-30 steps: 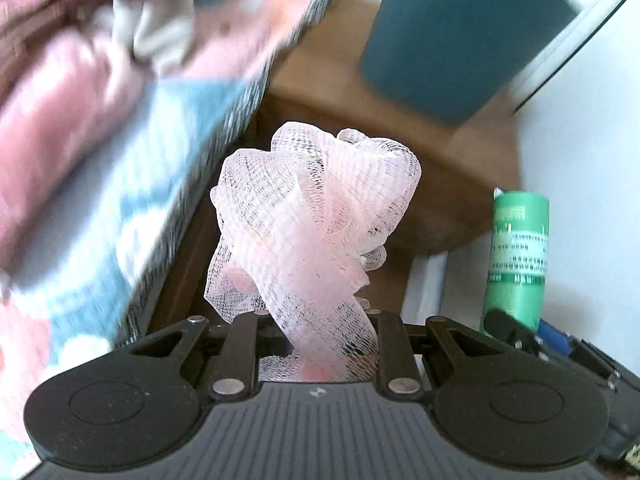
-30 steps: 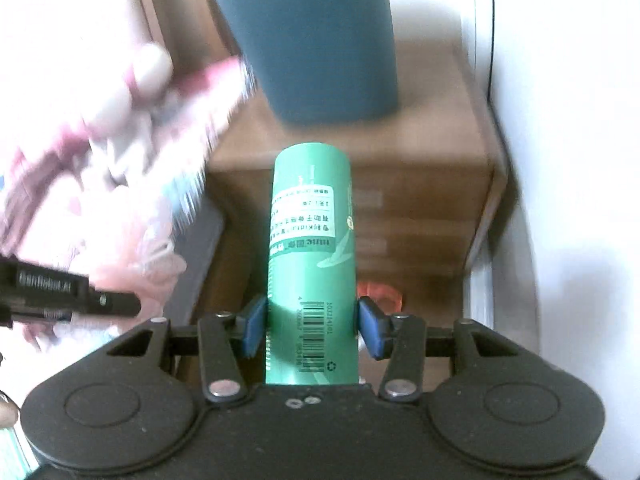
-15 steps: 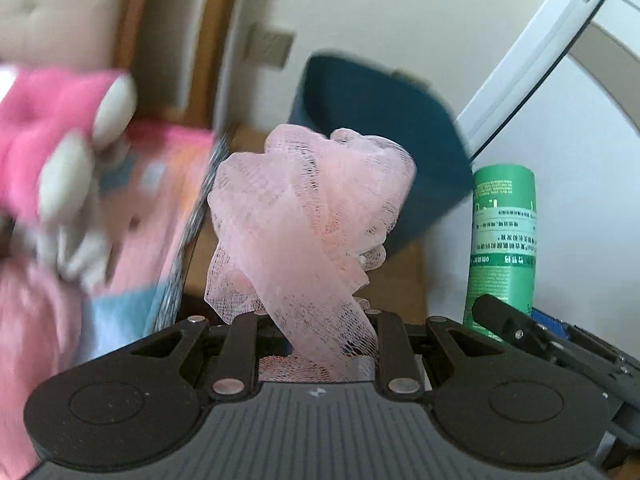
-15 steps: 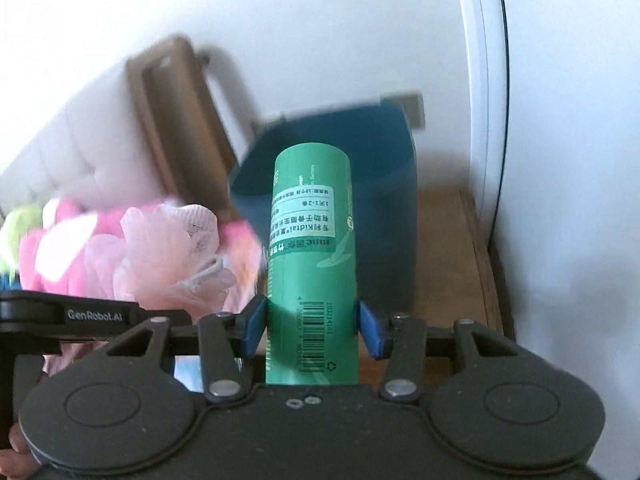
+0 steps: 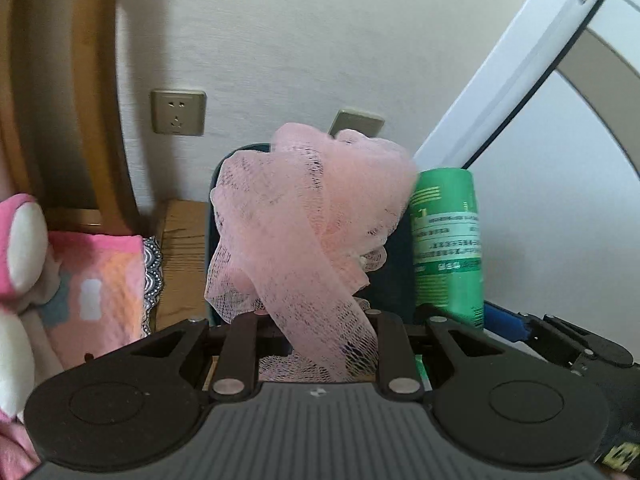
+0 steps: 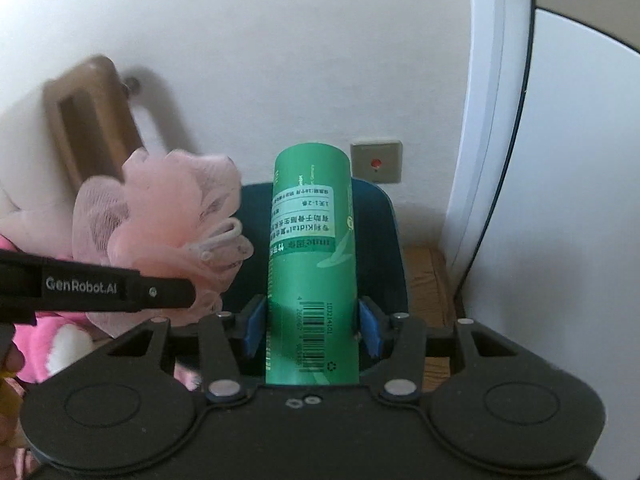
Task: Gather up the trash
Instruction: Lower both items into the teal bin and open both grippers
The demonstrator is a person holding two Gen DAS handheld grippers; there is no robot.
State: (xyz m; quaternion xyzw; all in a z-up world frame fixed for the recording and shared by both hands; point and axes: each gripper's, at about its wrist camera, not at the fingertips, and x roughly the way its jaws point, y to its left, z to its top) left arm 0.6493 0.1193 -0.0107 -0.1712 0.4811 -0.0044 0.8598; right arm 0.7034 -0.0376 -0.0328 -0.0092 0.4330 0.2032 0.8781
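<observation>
A pink mesh bath puff [image 5: 308, 220] stands up between the fingers of my left gripper [image 5: 316, 320], which is shut on its lower end. My right gripper [image 6: 312, 324] is shut on a green tube [image 6: 312, 260] with a white label and a barcode, its blue pads [image 6: 252, 328] pressing both sides. Both things hang in front of a dark teal bin [image 6: 380, 232] on a wooden nightstand [image 6: 428, 280]. The puff [image 6: 160, 208] and a left finger [image 6: 120, 288] also show at the left of the right wrist view. The tube [image 5: 446, 240] shows at the right of the left wrist view. The bin's inside is hidden.
A white wall with a socket [image 5: 178, 112] and a switch [image 6: 376, 162] rises behind the bin. A wooden headboard [image 5: 60, 100], pink bedding [image 5: 100, 284] and a pink plush toy [image 5: 20, 248] lie to the left. A white door frame [image 5: 500, 80] stands close on the right.
Both grippers have risen and come closer to the teal bin, carrying the puff and the tube. The view went from the nightstand's front to the bin's rim and the wall behind.
</observation>
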